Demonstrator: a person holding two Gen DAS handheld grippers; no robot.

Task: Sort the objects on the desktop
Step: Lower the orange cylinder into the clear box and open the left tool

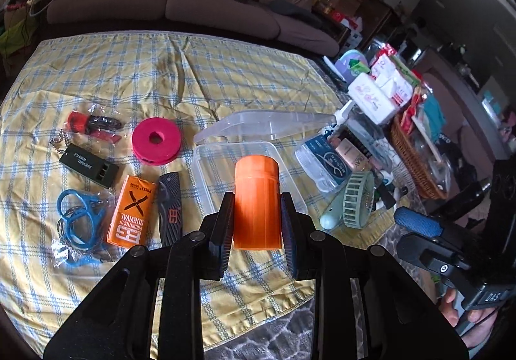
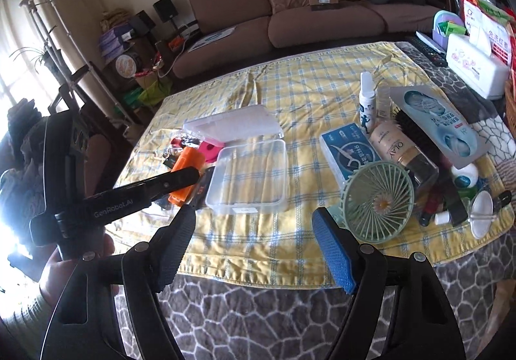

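Observation:
My left gripper is shut on an upright orange cylindrical container, held above the near edge of an open clear plastic box. The box's hinged lid lies open behind it. To its left on the cloth lie a folding knife, an orange pocket guide, a green whistle, a pink spool and blue ring handles. In the right wrist view my right gripper stands open and bare over the cloth's near edge, in front of the clear box.
A pile of toiletries lies right of the box: a green hand fan, a blue floss box, an Olay bottle and a spray bottle. A tissue box and a wicker basket stand further right. A brown sofa is behind.

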